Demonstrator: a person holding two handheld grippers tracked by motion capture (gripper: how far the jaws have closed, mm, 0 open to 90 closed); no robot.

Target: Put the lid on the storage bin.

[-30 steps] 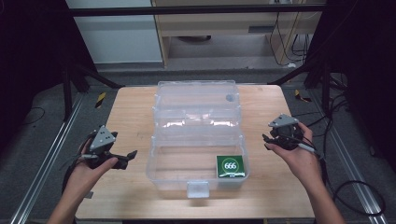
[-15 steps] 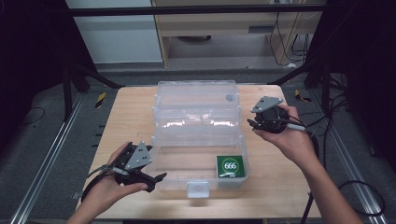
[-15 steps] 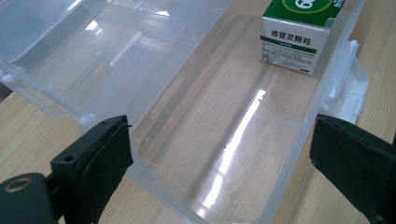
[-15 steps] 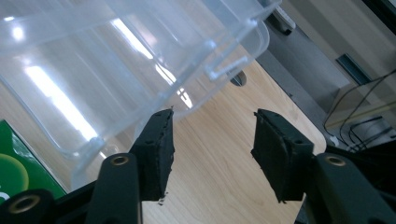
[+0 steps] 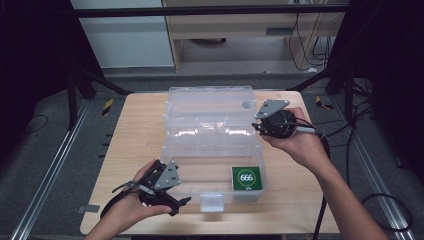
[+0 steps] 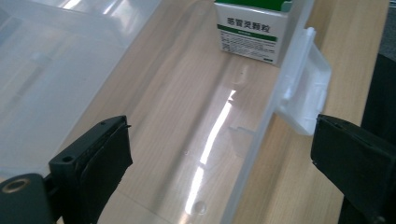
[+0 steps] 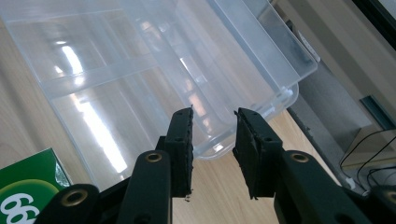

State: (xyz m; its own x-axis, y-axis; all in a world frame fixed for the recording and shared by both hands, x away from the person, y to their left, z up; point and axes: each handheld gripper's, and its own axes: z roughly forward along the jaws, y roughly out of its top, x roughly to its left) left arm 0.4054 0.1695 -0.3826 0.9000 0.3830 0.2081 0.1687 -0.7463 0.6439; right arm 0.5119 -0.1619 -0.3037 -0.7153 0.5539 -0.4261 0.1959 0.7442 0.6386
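Note:
A clear plastic storage box (image 5: 172,156) lies open on the wooden table (image 5: 135,130), its lid (image 5: 210,102) laid flat toward the far side. A green carton marked 666 (image 5: 246,178) stands inside the front right corner, also seen as the carton (image 6: 250,25) and the carton (image 7: 28,186). My left gripper (image 5: 181,199) is at the box's front edge, open wide. In the left gripper view the left gripper (image 6: 219,135) has its jaws on either side of the front wall (image 6: 252,140), near the white latch (image 6: 303,88). My right gripper (image 5: 259,127) hovers at the lid's right side. The right gripper (image 7: 212,116) is narrowly open and holds nothing.
Bare tabletop lies left and right of the box. Cables (image 5: 370,165) trail off the table's right side, and dark frame legs (image 5: 90,80) stand at the far corners. The floor (image 5: 45,150) drops away past the table edges.
My left gripper came from the table's left side in to the box's front edge by the latch. My right gripper moved forward and inward to the lid's right side.

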